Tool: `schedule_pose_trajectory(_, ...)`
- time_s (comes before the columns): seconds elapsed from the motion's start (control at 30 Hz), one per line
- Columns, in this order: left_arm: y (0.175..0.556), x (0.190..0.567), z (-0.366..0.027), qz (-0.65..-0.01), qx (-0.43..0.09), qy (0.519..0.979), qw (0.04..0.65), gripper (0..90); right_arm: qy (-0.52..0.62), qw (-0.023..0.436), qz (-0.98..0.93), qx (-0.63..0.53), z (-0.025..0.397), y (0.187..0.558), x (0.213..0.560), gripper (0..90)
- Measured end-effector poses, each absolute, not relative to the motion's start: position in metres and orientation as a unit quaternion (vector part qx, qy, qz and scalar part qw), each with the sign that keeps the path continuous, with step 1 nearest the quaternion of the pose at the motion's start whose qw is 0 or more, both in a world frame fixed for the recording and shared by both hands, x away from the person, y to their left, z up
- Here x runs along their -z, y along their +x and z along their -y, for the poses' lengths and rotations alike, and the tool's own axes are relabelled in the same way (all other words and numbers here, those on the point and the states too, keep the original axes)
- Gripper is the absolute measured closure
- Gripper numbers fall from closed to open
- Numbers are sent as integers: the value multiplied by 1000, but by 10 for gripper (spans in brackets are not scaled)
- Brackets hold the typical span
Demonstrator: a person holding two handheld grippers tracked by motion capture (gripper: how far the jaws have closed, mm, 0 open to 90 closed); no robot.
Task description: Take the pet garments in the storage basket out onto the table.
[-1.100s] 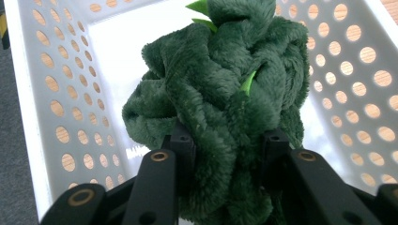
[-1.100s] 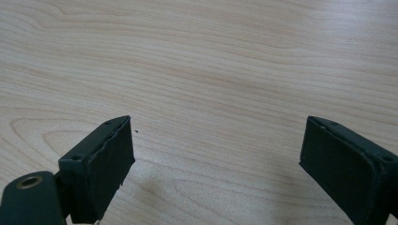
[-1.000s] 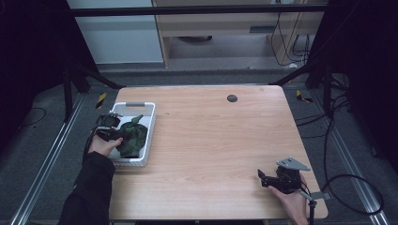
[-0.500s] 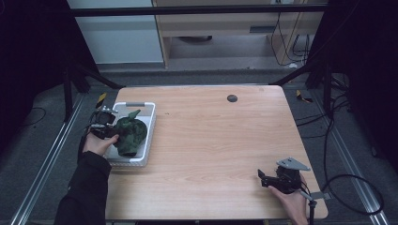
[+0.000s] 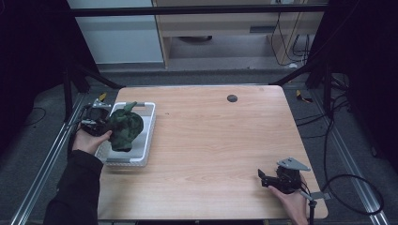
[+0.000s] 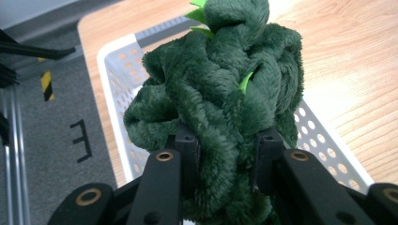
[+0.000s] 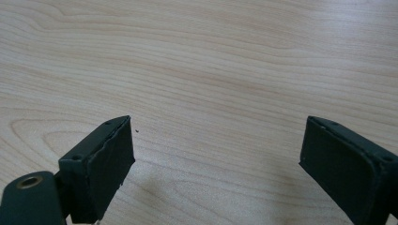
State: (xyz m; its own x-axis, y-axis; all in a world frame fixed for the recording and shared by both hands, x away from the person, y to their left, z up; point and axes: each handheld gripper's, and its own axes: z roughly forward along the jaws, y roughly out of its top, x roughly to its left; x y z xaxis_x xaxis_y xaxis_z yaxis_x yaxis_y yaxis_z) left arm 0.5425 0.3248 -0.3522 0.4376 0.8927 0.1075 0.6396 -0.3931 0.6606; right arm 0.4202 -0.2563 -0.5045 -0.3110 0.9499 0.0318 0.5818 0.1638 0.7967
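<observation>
A dark green plush toy [image 5: 124, 128] with light green bits hangs above the white perforated basket [image 5: 146, 123] at the table's left side. My left gripper [image 5: 104, 125] is shut on the green plush toy [image 6: 220, 98], its black jaws pressed into the fur from both sides, with the white perforated basket [image 6: 117, 70] below. My right gripper [image 5: 264, 177] rests low near the table's front right corner. In the right gripper view my right gripper [image 7: 213, 157] stands open over bare wood, nothing between its jaws.
A small dark round spot [image 5: 232, 98] sits on the wooden table [image 5: 220, 140] near the far edge. Metal rails [image 5: 51, 154] and grey floor flank the table's left side, cables [image 5: 347, 183] trail on the right.
My left gripper has lifted the plush toy up out of the basket and drawn it slightly toward the far left. The right gripper has not moved.
</observation>
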Motion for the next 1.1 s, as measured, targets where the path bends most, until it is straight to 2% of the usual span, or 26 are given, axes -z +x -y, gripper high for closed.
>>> schedule_pose_trajectory(0.5, 528, 326, -319, -445, -237, 815, 287, 696, 532, 252, -719, -369, 256, 420, 504, 101)
schedule_pose_trajectory(1.1, 514, 306, -284, -372, -224, 849, 301, 696, 532, 252, -719, -369, 256, 420, 504, 101)
